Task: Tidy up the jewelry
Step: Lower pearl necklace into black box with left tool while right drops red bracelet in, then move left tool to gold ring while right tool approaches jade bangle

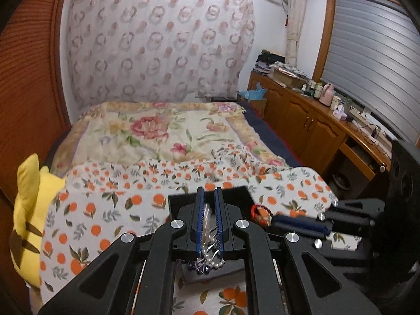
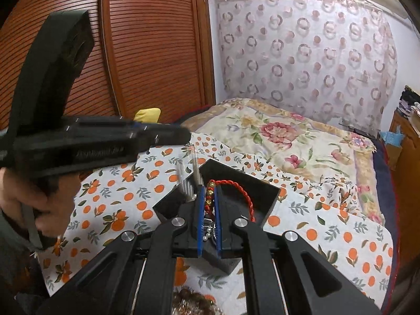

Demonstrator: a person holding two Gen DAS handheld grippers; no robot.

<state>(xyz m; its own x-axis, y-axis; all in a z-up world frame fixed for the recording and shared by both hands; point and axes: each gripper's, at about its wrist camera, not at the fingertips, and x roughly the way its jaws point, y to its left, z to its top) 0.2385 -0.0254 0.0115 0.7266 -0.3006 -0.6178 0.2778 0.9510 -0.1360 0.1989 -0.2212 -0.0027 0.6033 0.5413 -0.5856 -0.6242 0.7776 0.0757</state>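
A black open box [image 2: 265,199] sits on an orange-print cloth on the bed. My right gripper [image 2: 210,191] is shut on a red braided cord bracelet with gold beads [image 2: 210,197], held over the box. My left gripper [image 1: 209,194] is nearly shut on a silvery pearl-bead piece with dark purple beads [image 1: 207,258] that hangs between its fingers above the box [image 1: 183,202]. In the left wrist view the right gripper [image 1: 273,218] is at the right with the red bracelet [image 1: 258,211]. In the right wrist view the left gripper [image 2: 181,134] is blurred at upper left.
A brown bead bracelet [image 2: 194,302] lies on the cloth at the near edge. A yellow plush toy [image 1: 26,210] lies at the left. A wooden wardrobe [image 2: 147,52] stands at the left, a low wooden cabinet [image 1: 309,120] with clutter at the right.
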